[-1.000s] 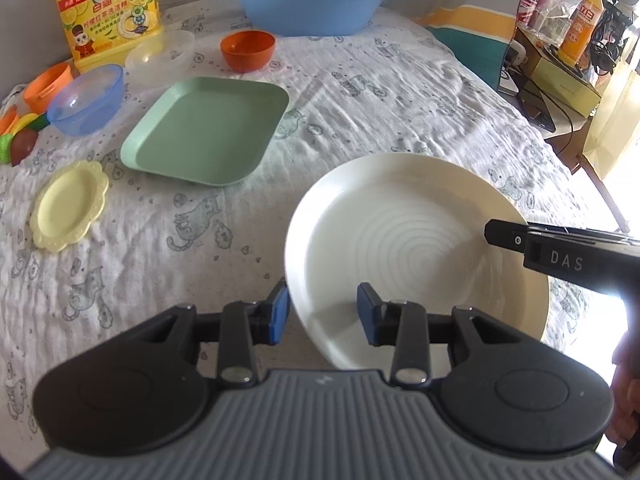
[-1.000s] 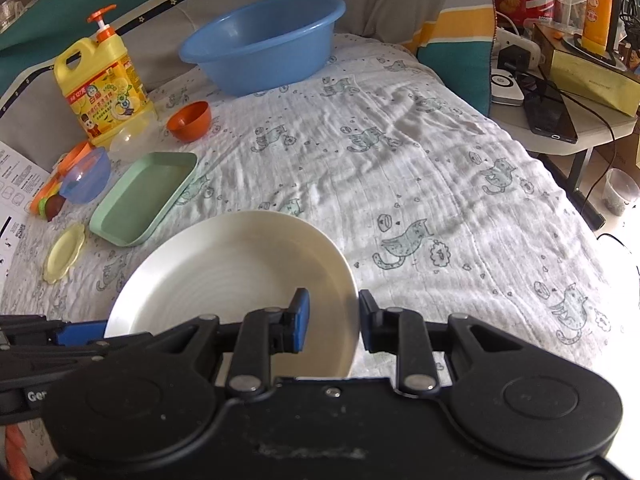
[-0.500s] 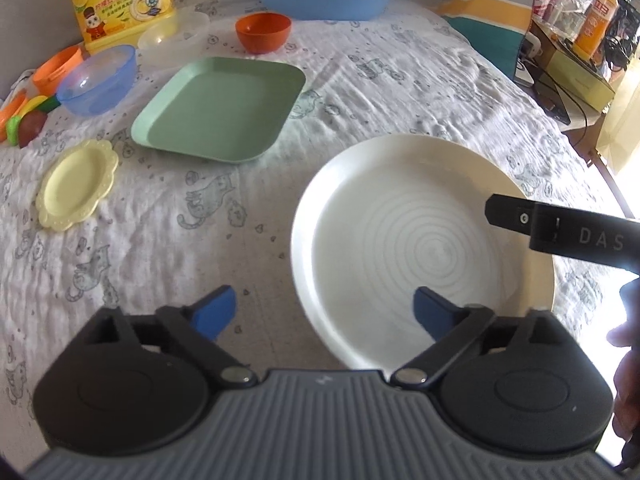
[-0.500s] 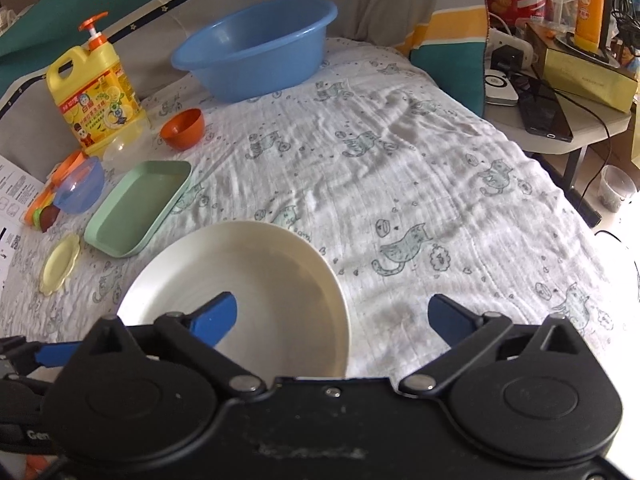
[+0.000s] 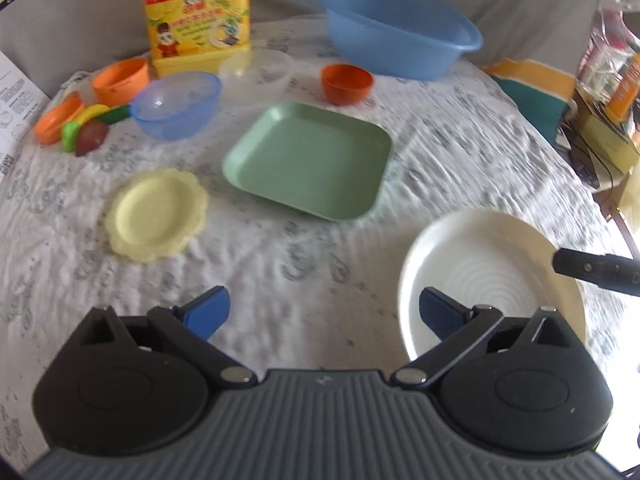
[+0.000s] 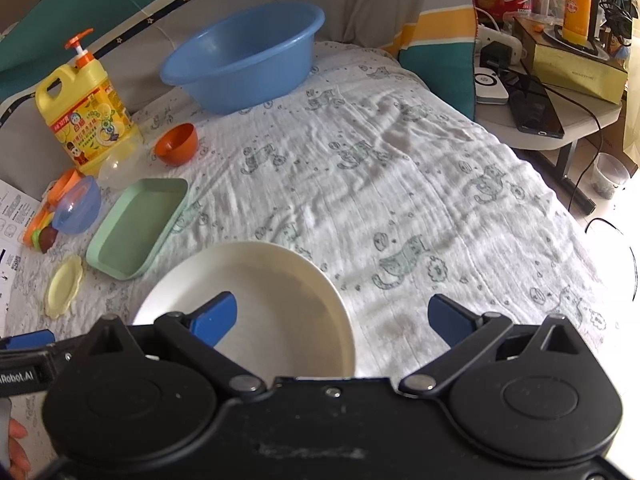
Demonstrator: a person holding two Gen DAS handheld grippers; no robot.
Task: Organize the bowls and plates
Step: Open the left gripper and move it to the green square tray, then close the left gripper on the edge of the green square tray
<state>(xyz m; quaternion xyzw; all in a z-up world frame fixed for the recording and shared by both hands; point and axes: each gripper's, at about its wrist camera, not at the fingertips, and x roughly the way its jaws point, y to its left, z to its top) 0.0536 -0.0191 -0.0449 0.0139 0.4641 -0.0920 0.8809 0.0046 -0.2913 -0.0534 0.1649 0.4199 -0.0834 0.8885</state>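
Both hand-held grippers were spread wide w/ nothing held: left hand-held gripper (image 5: 324,312) over bare cloth, right hand-held gripper (image 6: 334,318) w/ its left finger above the white plate (image 6: 280,300). White plate lay flat on the cat-print sheet (image 6: 380,160) of the bed, nearest the person, free of both tools.

Probable next step: fetch the green square plate (image 5: 310,160) and stack it w/ the white one. To do it well, approach low from the near edge, slide one finger under the raised rim, other on top, close firmly; soft sheet gives, so press in a bit.

Yellow scalloped dish (image 5: 158,212) sat just beside the green plate's left. Farther back: blue clear bowl (image 5: 178,104), orange bowl (image 5: 347,83), clear bowl (image 5: 258,68), blue basin (image 5: 400,36), detergent jug (image 5: 196,20). Nothing blocked the path; wrinkles in sheet could catch a finger.
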